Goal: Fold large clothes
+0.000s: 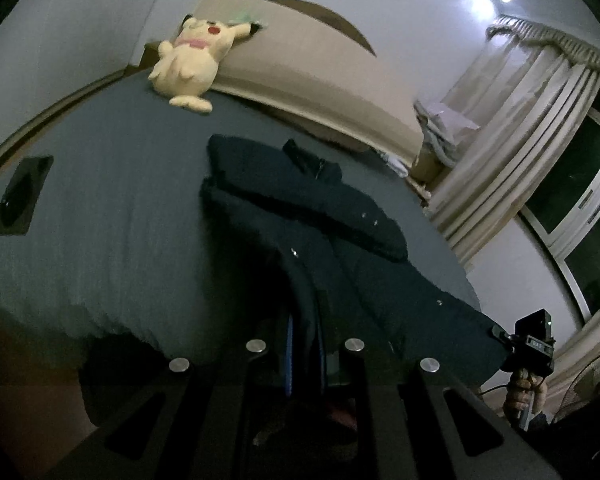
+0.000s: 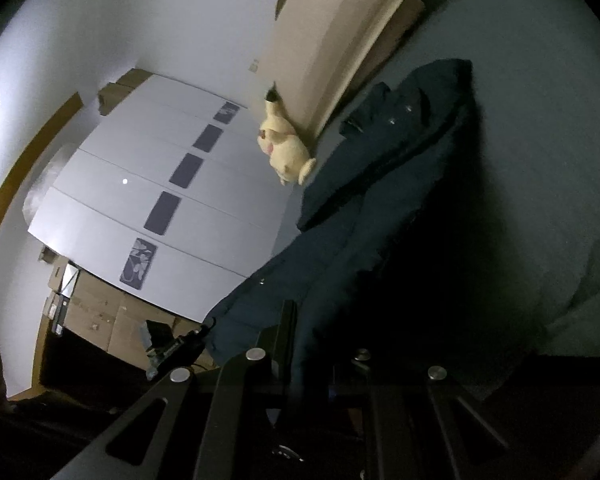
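A: On the bed (image 1: 112, 208), toward 12 o'clock from the left gripper (image 1: 306, 344), lies the dark jacket (image 1: 320, 216), its near hem raised off the sheet.

B: Why raised?

A: Both jaws are nearly closed, pinching that hem at 2 corners, so I judge it is being carried over toward the collar for a fold.

B: And the right gripper (image 2: 312, 356)?

A: Clamped on the hem too, jacket running toward 1 o'clock.

B: What differs between views?

A: Left view shows the right gripper and the hand (image 1: 526, 394) at 4 o'clock, plus curtains (image 1: 512, 152). Right view alone shows the wardrobe (image 2: 152, 200) at 10 o'clock. Both show the plush toy (image 1: 188, 64).
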Available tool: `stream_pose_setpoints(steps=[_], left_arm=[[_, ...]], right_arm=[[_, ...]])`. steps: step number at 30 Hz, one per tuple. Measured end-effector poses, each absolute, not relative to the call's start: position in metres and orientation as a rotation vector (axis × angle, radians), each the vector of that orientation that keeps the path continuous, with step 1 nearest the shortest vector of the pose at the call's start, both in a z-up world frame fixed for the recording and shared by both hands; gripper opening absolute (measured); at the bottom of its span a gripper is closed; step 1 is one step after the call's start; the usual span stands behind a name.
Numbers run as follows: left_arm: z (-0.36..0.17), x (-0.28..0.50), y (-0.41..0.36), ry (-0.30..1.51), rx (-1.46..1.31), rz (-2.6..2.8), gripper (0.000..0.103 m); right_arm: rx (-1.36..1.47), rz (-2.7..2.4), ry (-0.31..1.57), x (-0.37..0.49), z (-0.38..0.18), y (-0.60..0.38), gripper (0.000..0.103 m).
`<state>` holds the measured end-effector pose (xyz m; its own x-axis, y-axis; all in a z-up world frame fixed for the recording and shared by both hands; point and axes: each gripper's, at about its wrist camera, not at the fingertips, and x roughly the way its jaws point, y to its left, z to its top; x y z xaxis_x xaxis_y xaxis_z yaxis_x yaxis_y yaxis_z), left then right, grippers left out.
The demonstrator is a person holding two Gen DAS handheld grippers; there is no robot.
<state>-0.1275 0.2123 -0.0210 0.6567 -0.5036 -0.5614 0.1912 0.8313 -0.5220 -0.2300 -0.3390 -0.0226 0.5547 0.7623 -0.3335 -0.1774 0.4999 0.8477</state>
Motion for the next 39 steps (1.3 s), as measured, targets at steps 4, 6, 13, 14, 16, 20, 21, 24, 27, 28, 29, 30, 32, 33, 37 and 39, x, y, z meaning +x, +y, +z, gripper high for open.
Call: stream_pose_setpoints(steps=[4, 6, 13, 14, 16, 20, 21, 24, 27, 28, 29, 30, 32, 33, 37, 39], left_arm=[[-0.011, -0.117, 0.212, 0.723, -0.449, -0.426, 0.009], [-0.005, -0.111, 0.211, 0.703, -0.447, -0.437, 0.009], [0.011, -0.092, 0.209, 0.651, -0.441, -0.457, 0.009], [0.014, -0.089, 0.209, 0.642, -0.439, -0.455, 0.009], [0.017, -0.087, 0.209, 0.632, -0.442, -0.458, 0.009], [0.023, -0.08, 0.209, 0.613, -0.443, -0.455, 0.009], [0.025, -0.078, 0.21, 0.608, -0.447, -0.452, 0.009], [0.028, -0.074, 0.209, 0.597, -0.448, -0.451, 0.009], [0.031, -0.07, 0.208, 0.588, -0.446, -0.448, 0.009], [0.032, -0.07, 0.207, 0.586, -0.448, -0.446, 0.009], [0.032, -0.068, 0.207, 0.584, -0.45, -0.444, 0.009], [0.033, -0.067, 0.207, 0.583, -0.452, -0.44, 0.009], [0.035, -0.061, 0.206, 0.583, -0.453, -0.437, 0.009], [0.036, -0.059, 0.205, 0.582, -0.45, -0.436, 0.009], [0.044, -0.048, 0.203, 0.568, -0.441, -0.426, 0.009], [0.049, -0.044, 0.202, 0.559, -0.439, -0.419, 0.009]], right_arm=[[0.86, 0.662, 0.757, -0.224, -0.013, -0.339, 0.012], [0.857, 0.67, 0.738, -0.22, -0.007, -0.338, 0.012], [0.835, 0.686, 0.687, -0.207, 0.015, -0.337, 0.012], [0.833, 0.687, 0.68, -0.205, 0.018, -0.338, 0.012], [0.828, 0.689, 0.67, -0.203, 0.021, -0.339, 0.012], [0.815, 0.688, 0.646, -0.198, 0.03, -0.342, 0.012], [0.815, 0.686, 0.641, -0.197, 0.032, -0.342, 0.012], [0.811, 0.686, 0.625, -0.193, 0.038, -0.343, 0.012], [0.807, 0.682, 0.61, -0.188, 0.044, -0.342, 0.012], [0.806, 0.683, 0.606, -0.187, 0.045, -0.343, 0.012], [0.804, 0.682, 0.602, -0.185, 0.046, -0.342, 0.012], [0.803, 0.681, 0.599, -0.183, 0.048, -0.342, 0.012], [0.794, 0.679, 0.593, -0.179, 0.051, -0.342, 0.012], [0.79, 0.677, 0.591, -0.176, 0.053, -0.342, 0.012], [0.771, 0.672, 0.572, -0.164, 0.063, -0.343, 0.012], [0.757, 0.666, 0.557, -0.159, 0.069, -0.344, 0.012]])
